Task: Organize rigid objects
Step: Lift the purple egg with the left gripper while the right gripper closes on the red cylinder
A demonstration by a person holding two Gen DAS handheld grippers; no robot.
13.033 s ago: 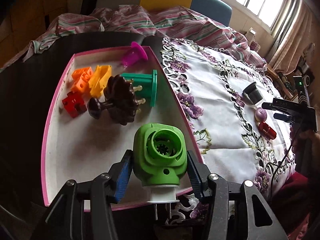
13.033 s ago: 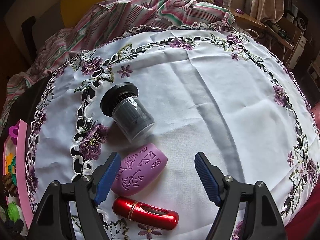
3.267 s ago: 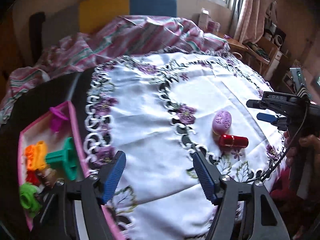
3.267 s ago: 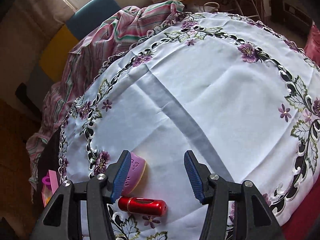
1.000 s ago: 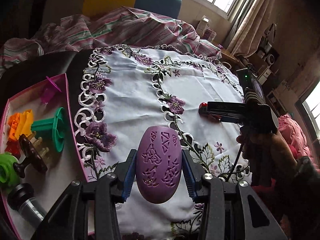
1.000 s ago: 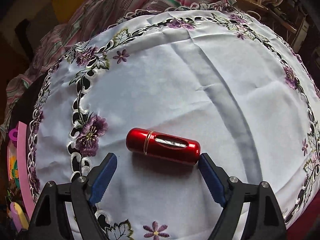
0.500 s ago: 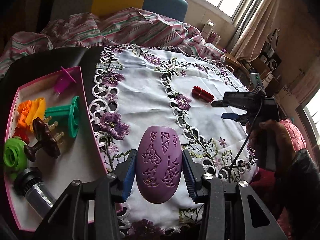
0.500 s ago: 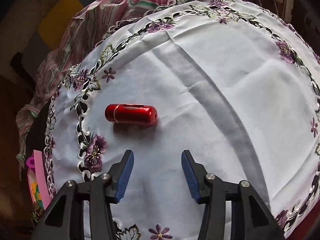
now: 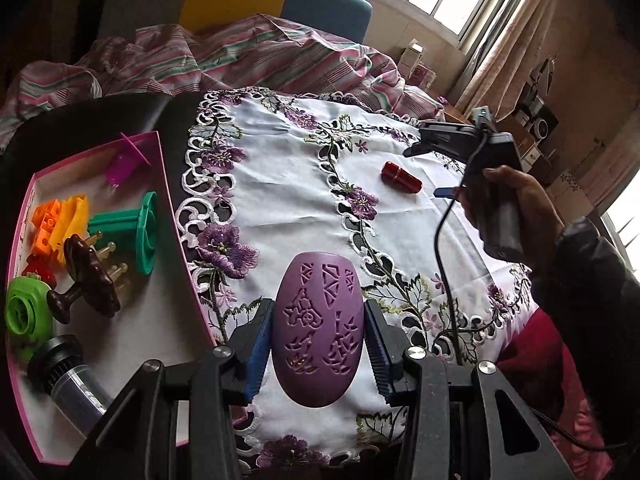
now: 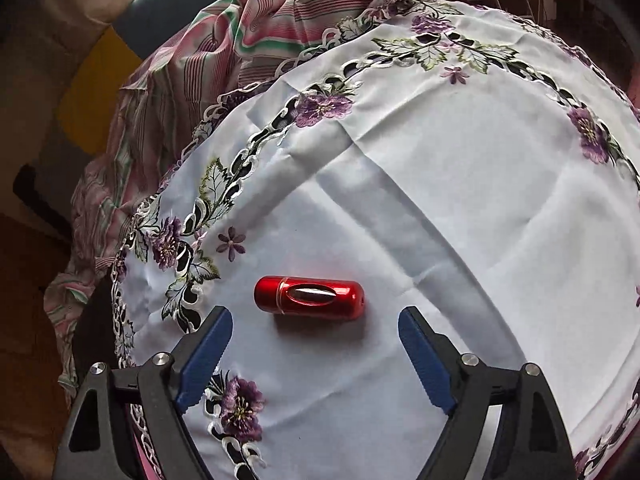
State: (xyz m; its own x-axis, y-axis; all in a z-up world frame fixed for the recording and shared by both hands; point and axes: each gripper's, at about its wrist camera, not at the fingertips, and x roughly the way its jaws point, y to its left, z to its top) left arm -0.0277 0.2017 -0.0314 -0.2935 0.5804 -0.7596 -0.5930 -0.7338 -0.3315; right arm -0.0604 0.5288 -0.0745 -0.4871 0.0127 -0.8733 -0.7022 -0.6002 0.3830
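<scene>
We see one embroidered white tablecloth (image 9: 280, 184), its lace edge at the left, just beside one pink-rimmed tray (image 9: 162, 168) cut off at the near left. The tray holds eight pieces by our count: a green round housing (image 9: 26, 314), a teal flanged part (image 9: 136, 232), a dark brown knob (image 9: 86, 276), a black-capped clear cylinder (image 9: 68, 376), a yellow block (image 9: 74, 216), an orange block (image 9: 46, 226), a magenta piece (image 9: 124, 162), and a red piece (image 9: 38, 270) mostly hidden. Bare tray floor lies at its near right. The left gripper (image 9: 318, 340) is clamped on one purple perforated egg-shaped shell (image 9: 318, 328), above the cloth's near part, right of the tray. The right gripper (image 10: 316, 352) stands wide apart and empty; one red metallic capsule (image 10: 310, 296) lies on the cloth just beyond its fingertips, open cloth all around.
</scene>
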